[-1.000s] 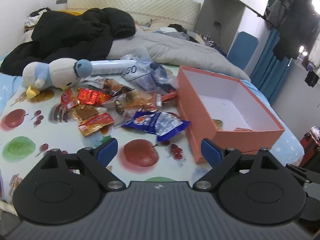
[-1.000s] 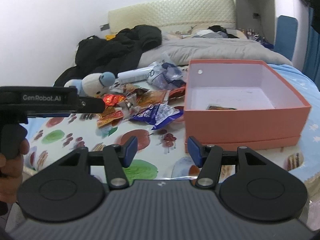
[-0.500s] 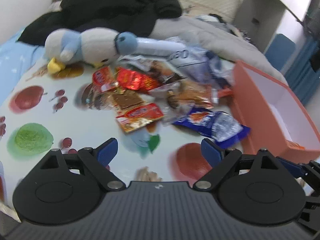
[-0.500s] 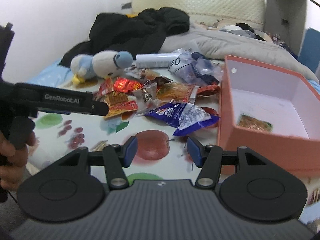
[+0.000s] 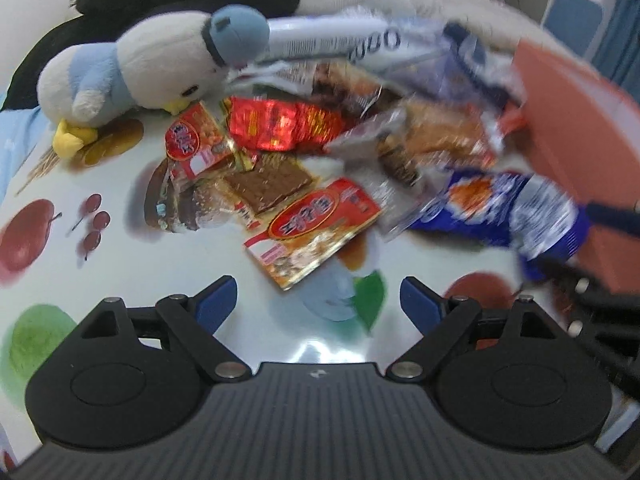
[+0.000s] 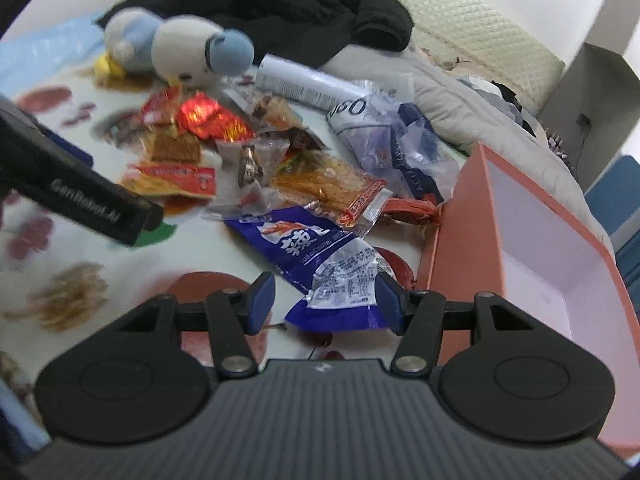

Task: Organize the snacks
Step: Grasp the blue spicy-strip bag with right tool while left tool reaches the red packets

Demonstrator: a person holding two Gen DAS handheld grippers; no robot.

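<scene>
A heap of snack packets lies on a fruit-print cloth. My left gripper (image 5: 318, 300) is open and empty, just short of a red-orange flat packet (image 5: 316, 228). Behind it lie a brown wafer packet (image 5: 268, 184) and a shiny red packet (image 5: 280, 124). My right gripper (image 6: 322, 300) is open, its fingers either side of the near end of a blue-and-white packet (image 6: 316, 252), which also shows in the left wrist view (image 5: 508, 208). An orange-pink box (image 6: 532, 216) stands open to the right. The left gripper's body (image 6: 80, 196) crosses the right wrist view.
A plush penguin (image 5: 152, 60) lies behind the snacks, beside a white tube (image 6: 304, 84) and a clear plastic bag (image 6: 392, 136). Black clothing (image 6: 296, 4) and a grey duvet (image 6: 460, 100) are piled further back on the bed.
Both grippers have moved forward and down toward the snack heap. The left now hovers by the red-orange packet, the right has closed in on the blue packet. Both stay open.
</scene>
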